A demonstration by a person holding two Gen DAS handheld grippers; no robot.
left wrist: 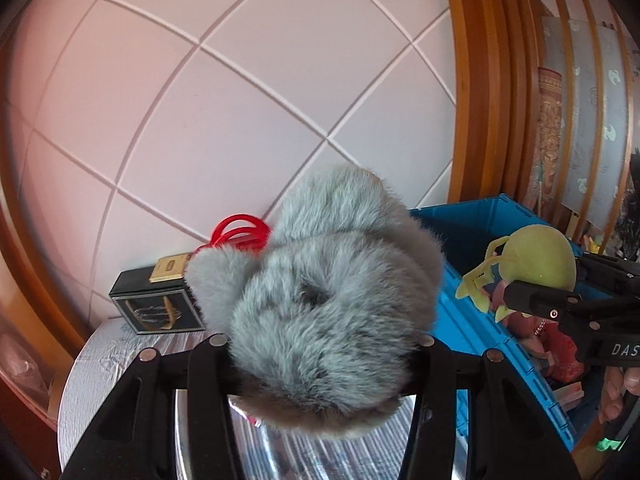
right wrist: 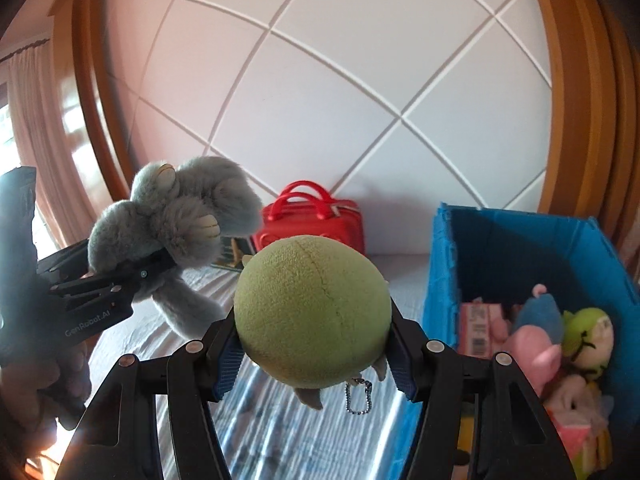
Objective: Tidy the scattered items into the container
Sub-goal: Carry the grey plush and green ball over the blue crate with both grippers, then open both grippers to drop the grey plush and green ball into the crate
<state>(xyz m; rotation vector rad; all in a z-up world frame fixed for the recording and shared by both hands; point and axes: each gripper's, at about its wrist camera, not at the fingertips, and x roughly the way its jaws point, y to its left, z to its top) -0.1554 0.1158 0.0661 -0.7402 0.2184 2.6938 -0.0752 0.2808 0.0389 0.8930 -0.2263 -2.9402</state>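
The left gripper (left wrist: 320, 344) pinches a fluffy grey plush animal (left wrist: 328, 280), lifted above the pale bedcover (right wrist: 400, 284). The right gripper (right wrist: 312, 356) clamps a round green plush toy (right wrist: 312, 312) with a small ball chain. Just right of it stands the blue plastic crate (right wrist: 444, 264), holding soft toys. Beyond both sits a red handbag (right wrist: 316, 220).

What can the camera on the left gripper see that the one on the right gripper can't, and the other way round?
Only the left view shows the black box with its gold clasp. Only the right view shows the whole red bag, the pink and green toys in the bin, and the gray toy's paws. Both show the gray plush toy in the left gripper, the green plush ball in the right gripper, and the blue bin.
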